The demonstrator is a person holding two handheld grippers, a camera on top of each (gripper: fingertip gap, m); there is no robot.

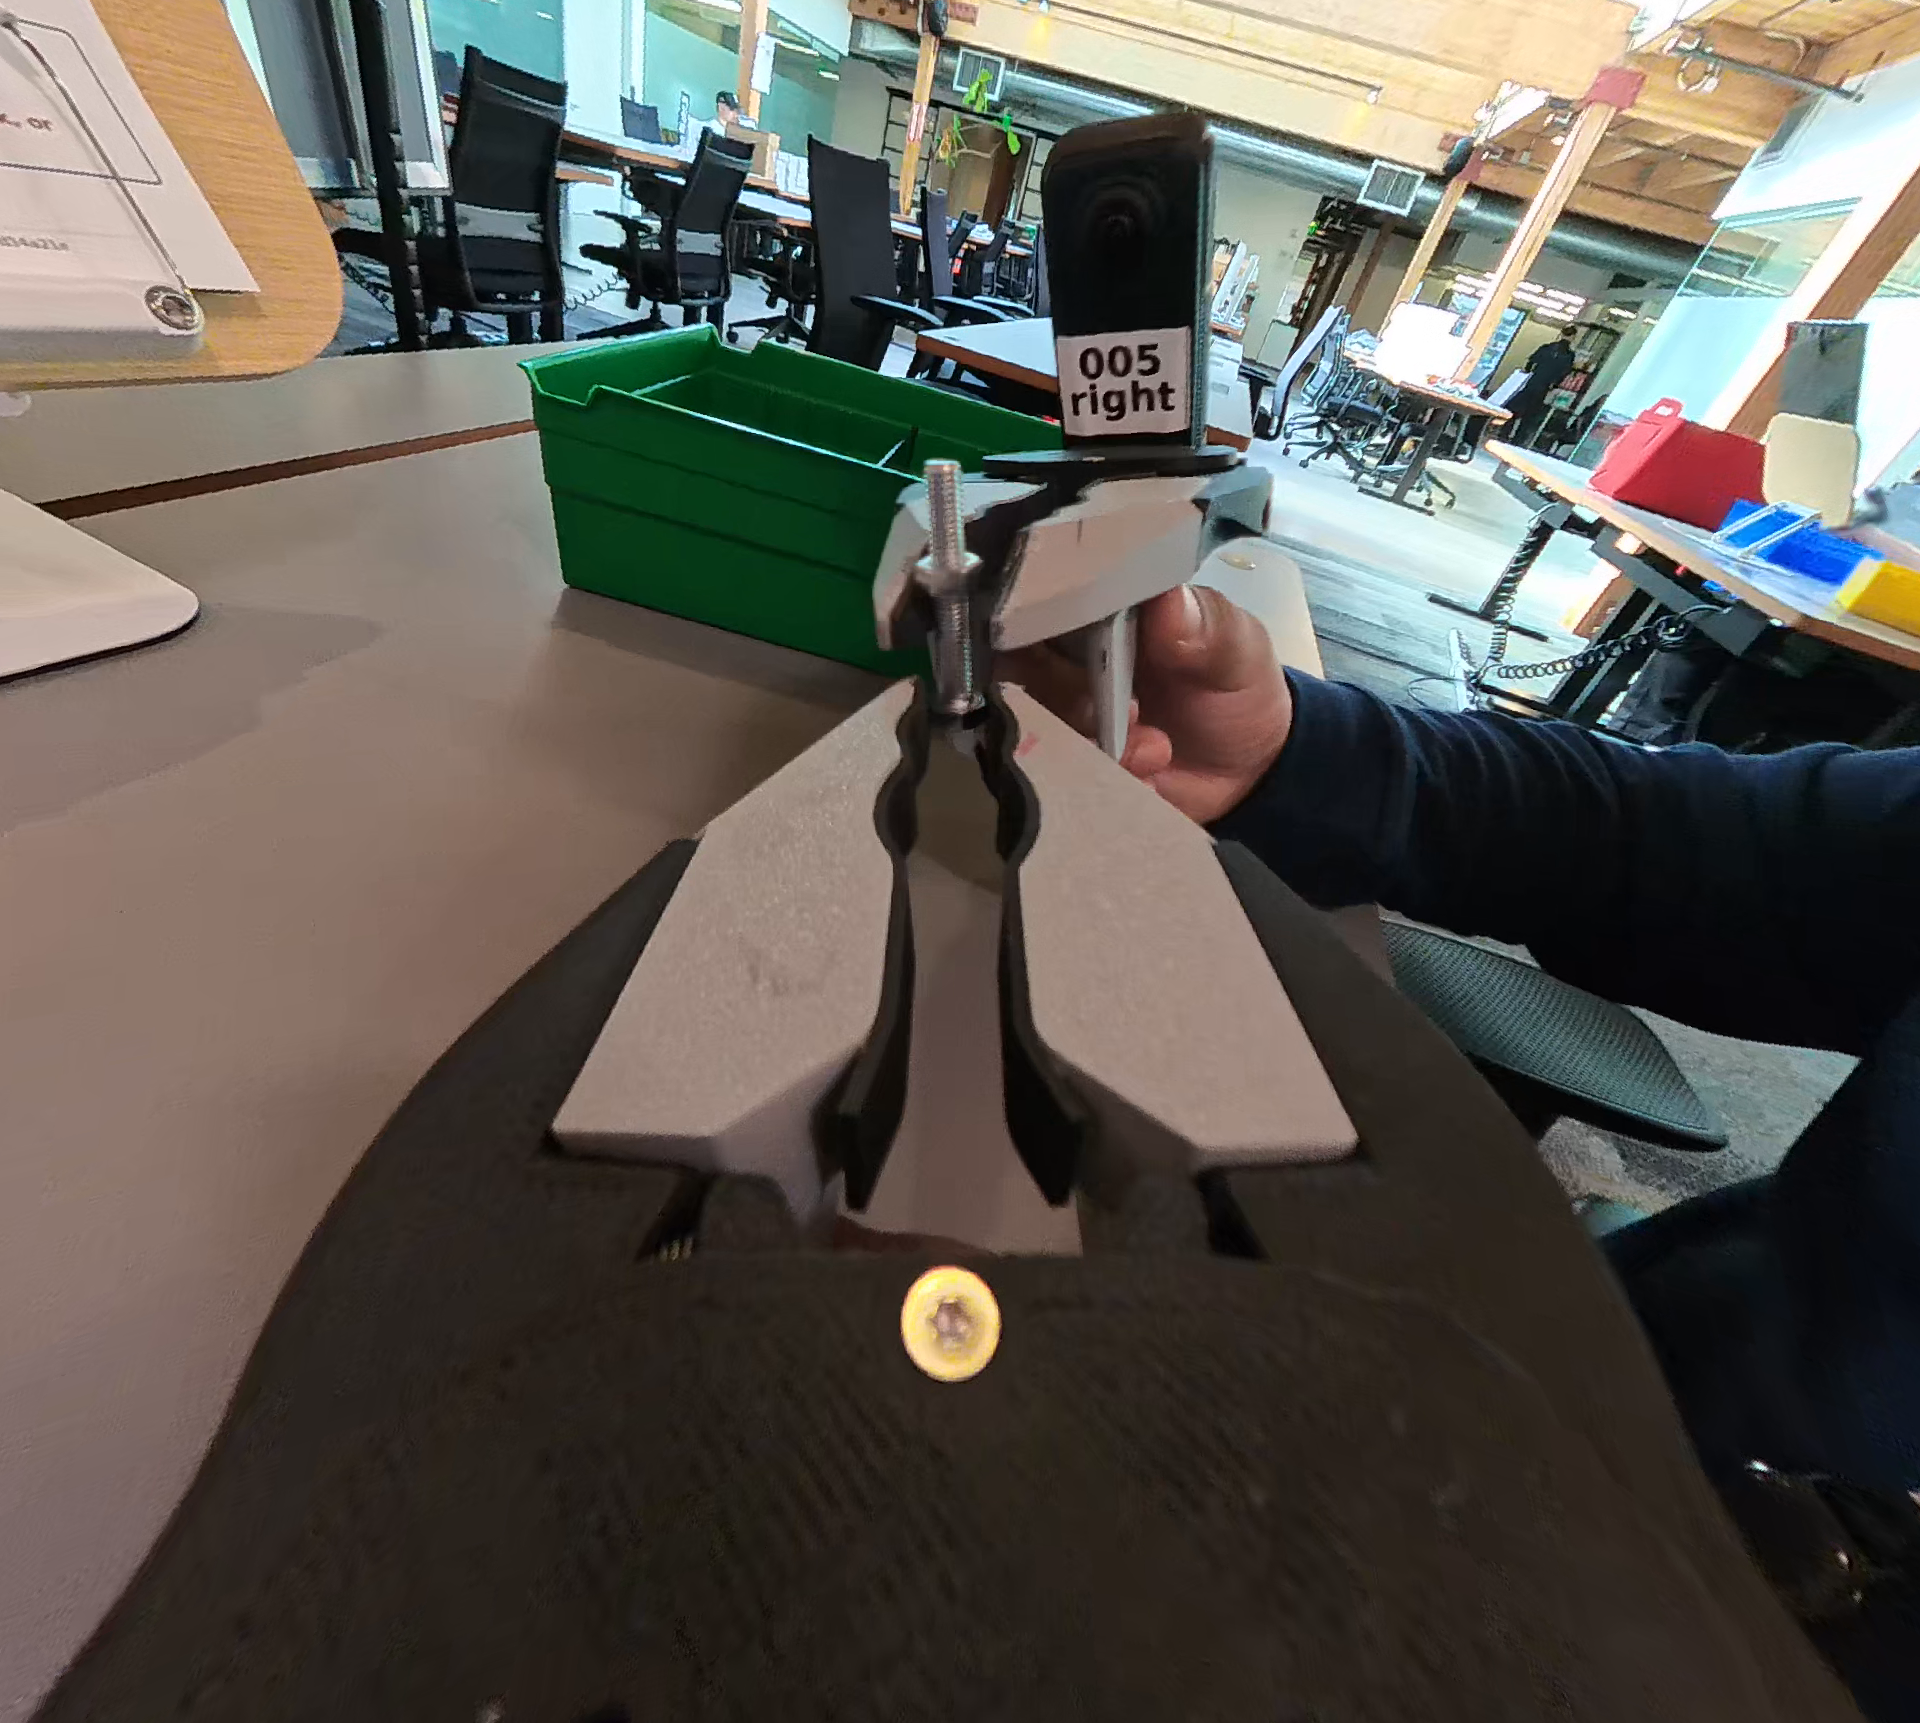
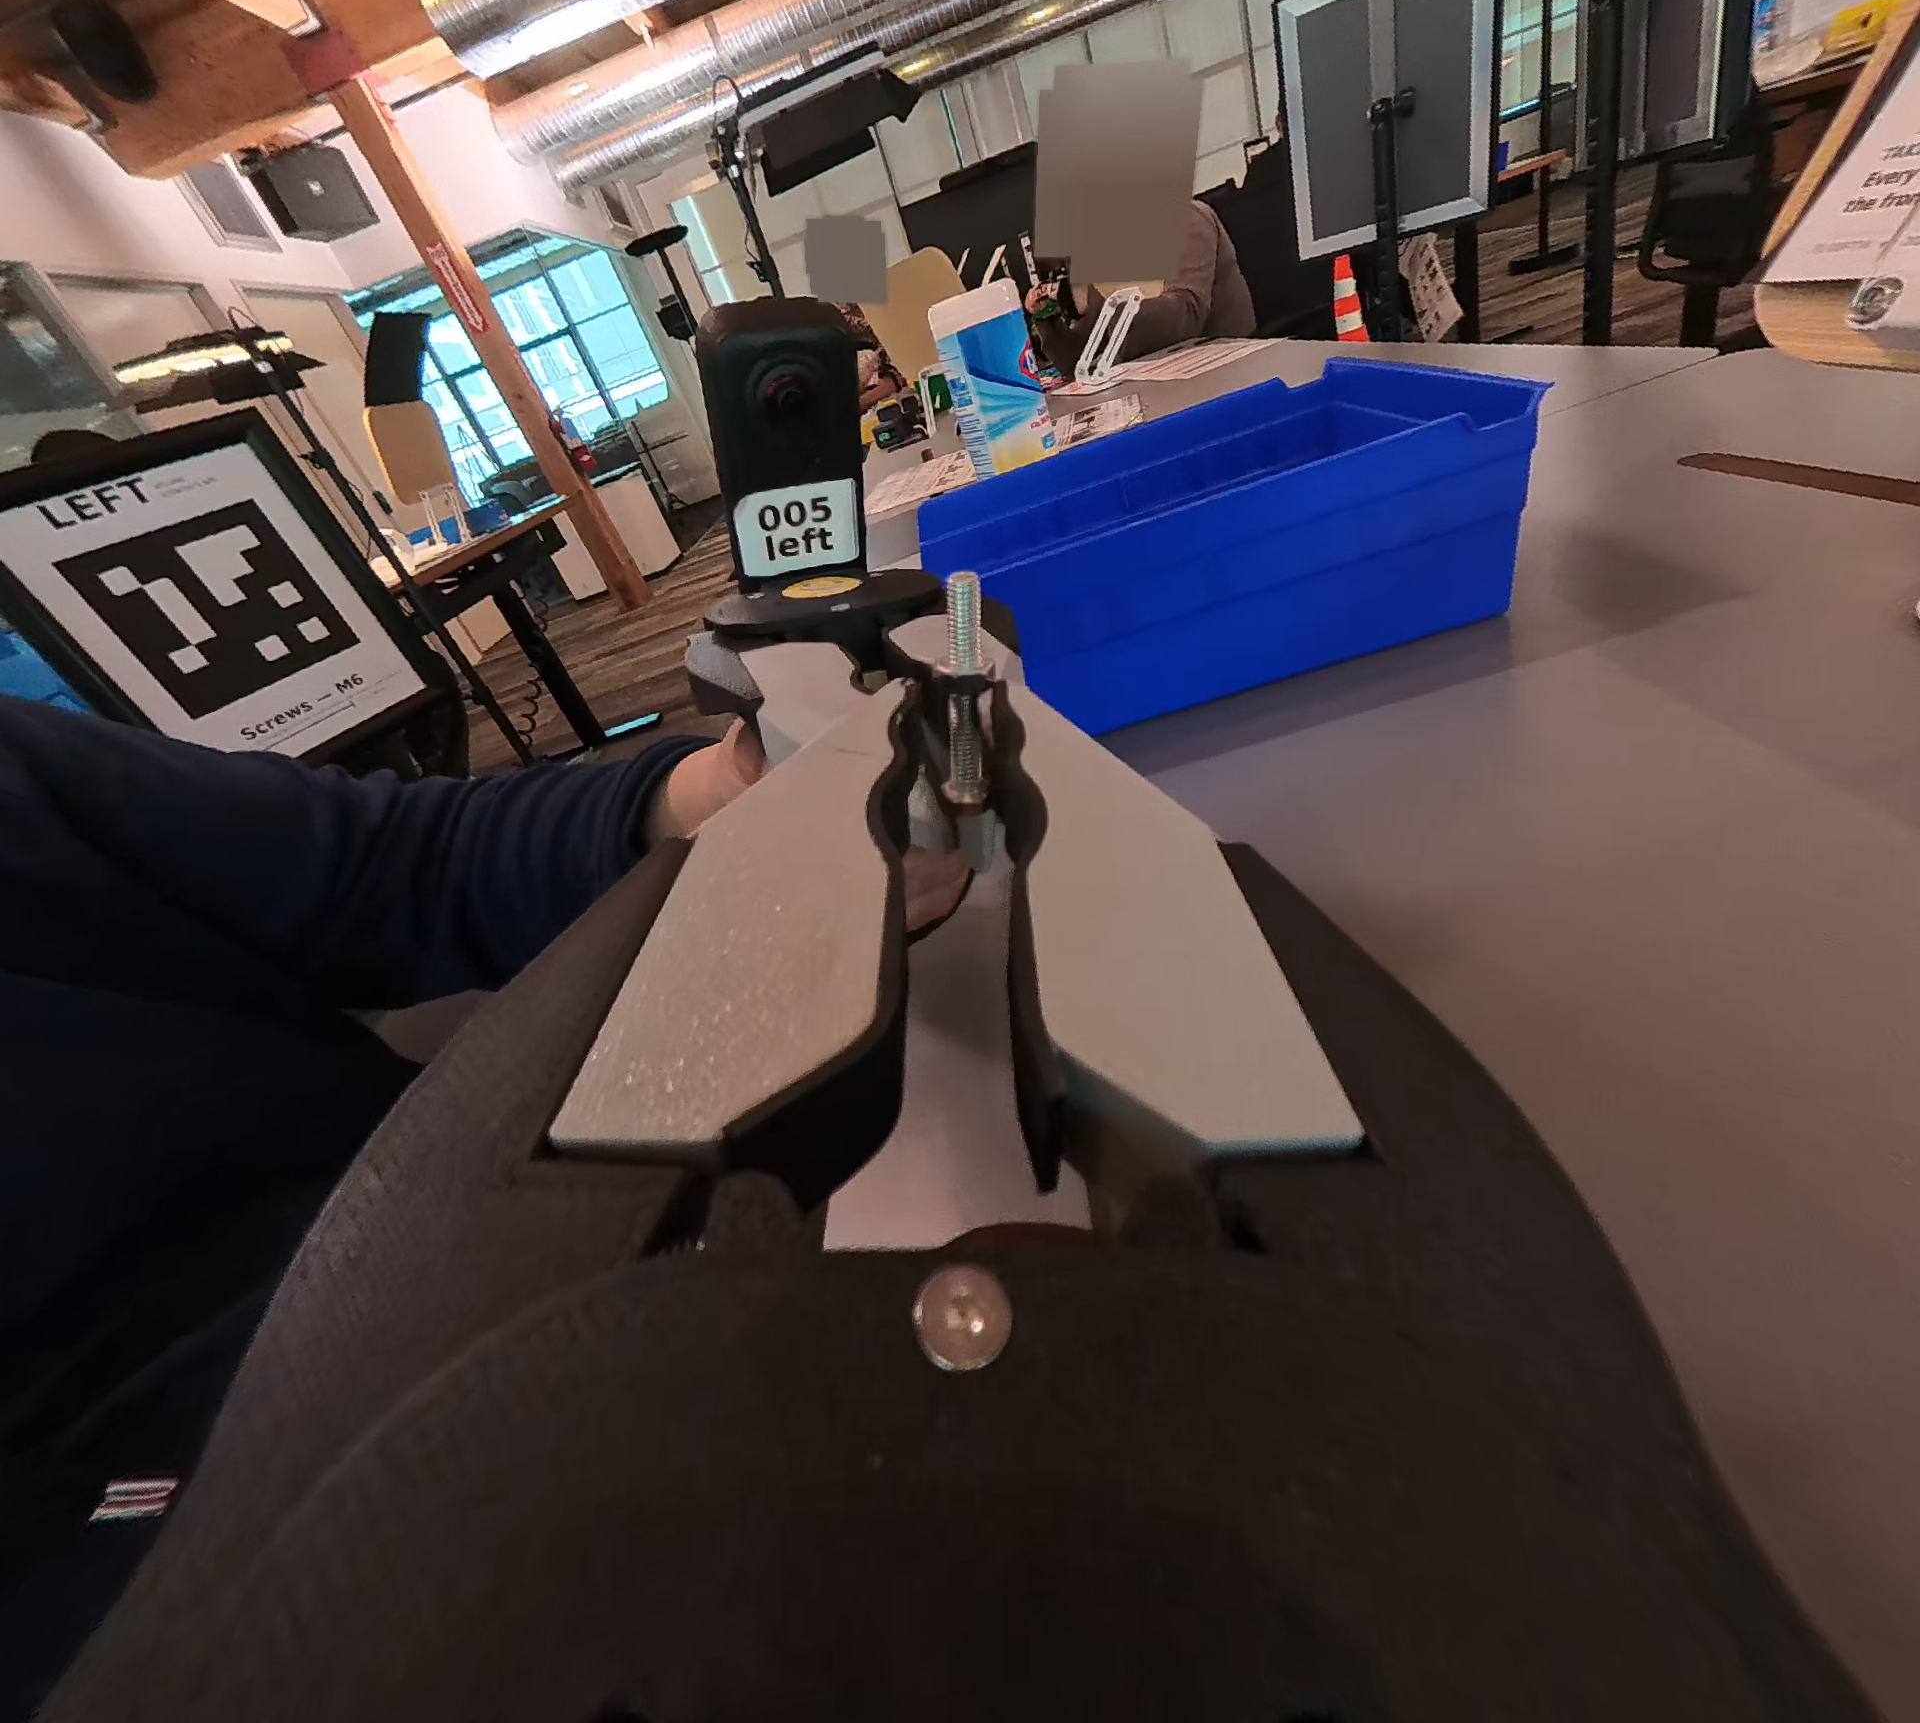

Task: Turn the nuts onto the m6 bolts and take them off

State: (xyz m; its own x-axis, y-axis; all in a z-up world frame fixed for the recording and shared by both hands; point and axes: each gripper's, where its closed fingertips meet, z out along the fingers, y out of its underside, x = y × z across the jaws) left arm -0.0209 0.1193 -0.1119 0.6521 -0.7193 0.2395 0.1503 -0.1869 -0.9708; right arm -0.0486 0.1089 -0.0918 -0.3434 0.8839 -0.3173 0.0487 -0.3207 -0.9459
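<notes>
The bolt (image 1: 952, 603) is held upright by its head in the clamped left gripper (image 1: 951, 717), so the nut (image 2: 963, 674), pinched in the closed right gripper (image 2: 961, 686), can be turned.

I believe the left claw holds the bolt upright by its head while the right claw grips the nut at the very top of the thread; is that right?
Not quite: the nut sits partway down the bolt, with bare thread above it, as the left wrist view shows. The left claw does hold the bolt's lower end, and the right claw grips the nut.

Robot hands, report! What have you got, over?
Left gripper shut on bolt base. Right gripper shut on nut, midway up thread. Nothing in the way.
</notes>
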